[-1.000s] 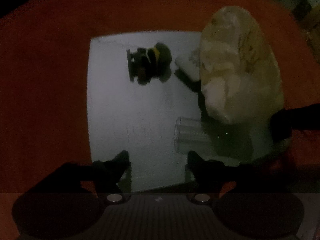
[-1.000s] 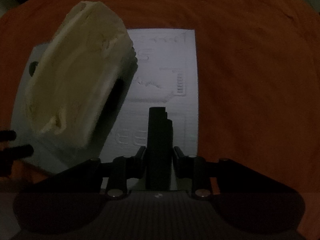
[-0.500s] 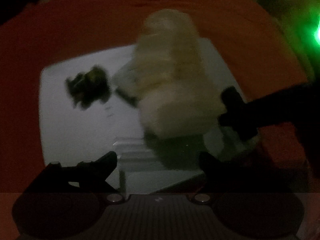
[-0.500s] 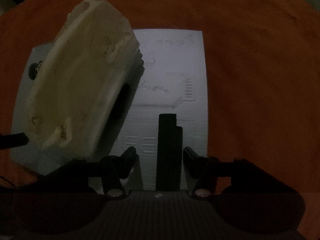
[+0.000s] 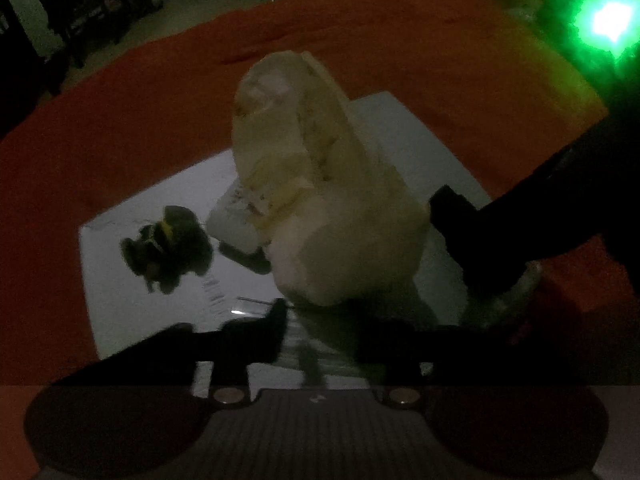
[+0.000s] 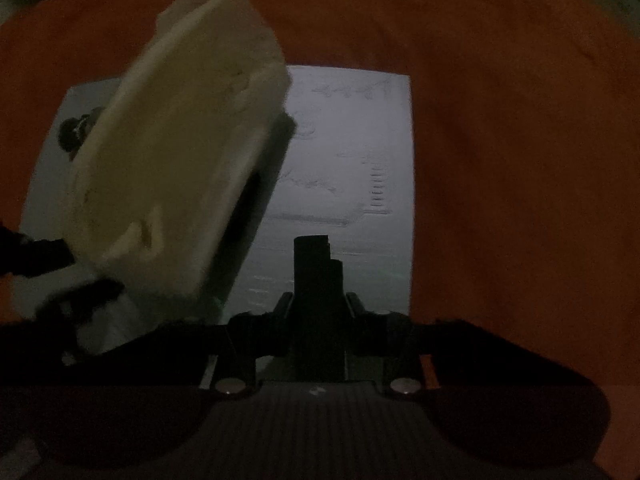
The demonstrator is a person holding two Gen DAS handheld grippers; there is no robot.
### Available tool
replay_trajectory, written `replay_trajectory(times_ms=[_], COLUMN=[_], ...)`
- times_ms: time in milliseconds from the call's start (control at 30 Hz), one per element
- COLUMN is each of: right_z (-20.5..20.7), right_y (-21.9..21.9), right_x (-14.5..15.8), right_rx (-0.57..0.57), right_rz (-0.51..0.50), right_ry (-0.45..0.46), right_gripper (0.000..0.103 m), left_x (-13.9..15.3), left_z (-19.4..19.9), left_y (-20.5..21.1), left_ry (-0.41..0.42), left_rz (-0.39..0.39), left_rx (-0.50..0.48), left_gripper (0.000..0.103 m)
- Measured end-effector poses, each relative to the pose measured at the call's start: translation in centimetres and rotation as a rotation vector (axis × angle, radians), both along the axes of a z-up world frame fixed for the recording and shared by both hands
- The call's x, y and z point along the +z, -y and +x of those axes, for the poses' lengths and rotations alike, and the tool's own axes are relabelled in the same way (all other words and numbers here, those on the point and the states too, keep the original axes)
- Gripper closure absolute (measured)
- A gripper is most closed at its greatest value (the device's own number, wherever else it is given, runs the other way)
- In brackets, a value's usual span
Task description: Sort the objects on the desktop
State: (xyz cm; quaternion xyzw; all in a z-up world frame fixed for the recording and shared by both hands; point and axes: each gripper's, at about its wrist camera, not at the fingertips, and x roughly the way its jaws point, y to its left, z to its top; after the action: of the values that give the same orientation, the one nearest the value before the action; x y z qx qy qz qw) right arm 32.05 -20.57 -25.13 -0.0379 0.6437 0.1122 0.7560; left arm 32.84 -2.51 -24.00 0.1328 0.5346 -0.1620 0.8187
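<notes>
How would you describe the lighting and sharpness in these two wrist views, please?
Left wrist view: very dim, with a bright green flare blooming at the upper right; the small dark toy is smeared by blur. Right wrist view: equally dim, no flare; the pale bag is soft-edged; the orange cloth bows under fisheye distortion.

No legible text, brand or number anywhere. Faint embossed lines and marks across the white sheet (image 6: 352, 152), strongest toward its right edge and near edge, too dim to read. Small dark smudges of print on the pale block (image 5: 236, 220) near the sheet's far-left corner, unreadable. Tiny pale mark on each gripper body, not decipherable.
</notes>
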Motion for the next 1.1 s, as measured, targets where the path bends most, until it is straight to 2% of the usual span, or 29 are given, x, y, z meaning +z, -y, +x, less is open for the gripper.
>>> replay_trajectory(times_ms=[133,200,233,267,333,400,467,600,633,733,867,900,933,967,1033,1067,1100], right_z=[-0.3,0.1,0.4,0.7,1.0,1.2,1.5,1.9,2.0,1.8,1.5,1.5,1.6,1.5,1.5,1.5,1.6], right_y=[0.5,0.8,0.8,0.9,1.2,1.4,1.5,1.3,1.2,1.2,1.3,1.2,1.2,1.1,1.3,1.4,1.5], right_x=[0.2,0.0,-0.2,-0.3,-0.3,-0.3,-0.5,-1.2,-1.2,-1.0,-1.1,-1.1,-1.4,-1.4,-1.4,-1.4,-1.4], right_rx=[-0.004,-0.022,-0.032,-0.043,-0.061,-0.076,-0.081,-0.090,-0.087,-0.077,-0.069,-0.063,-0.055,-0.048,-0.044,-0.043,-0.045], right_rz=[0.017,0.032,0.036,0.039,0.043,0.049,0.051,0.050,0.050,0.051,0.050,0.048,0.047,0.051,0.047,0.045,0.052], right_ry=[-0.016,-0.034,-0.042,-0.050,-0.056,-0.057,-0.057,-0.064,-0.061,-0.053,-0.043,-0.038,-0.036,-0.036,-0.029,-0.025,-0.026], right_gripper=[0.074,0.073,0.071,0.068,0.058,0.046,0.042,0.042,0.041,0.041,0.041,0.041,0.042,0.044,0.053,0.065,0.070], left_x=[0.6,1.3,1.7,2.1,2.7,2.8,2.1,0.4,0.1,-1.1,-1.5,-1.4,-1.1,-0.8,-0.4,-0.4,-0.5], left_z=[0.6,1.1,1.3,1.5,1.7,1.5,1.4,0.9,0.6,0.2,-0.3,-0.4,-0.5,-0.6,-0.1,0.2,0.3], left_y=[-2.3,-3.6,-4.0,-4.2,-4.0,-3.1,-1.7,0.4,0.7,1.3,1.2,1.1,1.0,1.0,0.3,-0.3,-0.7], left_ry=[-0.028,-0.032,-0.011,0.002,0.011,0.026,0.023,0.008,0.004,0.015,0.048,0.052,0.059,0.067,0.043,0.038,0.033], left_rz=[-0.016,-0.043,-0.059,-0.075,-0.115,-0.123,-0.087,-0.028,-0.014,0.039,0.050,0.047,0.047,0.051,0.039,0.039,0.050], left_rx=[0.047,0.079,0.089,0.092,0.076,0.030,-0.024,-0.091,-0.104,-0.139,-0.150,-0.149,-0.158,-0.174,-0.146,-0.120,-0.106], left_gripper=[0.083,0.078,0.064,0.033,0.004,0.003,0.003,0.003,0.003,0.014,0.015,0.024,0.064,0.081,0.083,0.084,0.084])
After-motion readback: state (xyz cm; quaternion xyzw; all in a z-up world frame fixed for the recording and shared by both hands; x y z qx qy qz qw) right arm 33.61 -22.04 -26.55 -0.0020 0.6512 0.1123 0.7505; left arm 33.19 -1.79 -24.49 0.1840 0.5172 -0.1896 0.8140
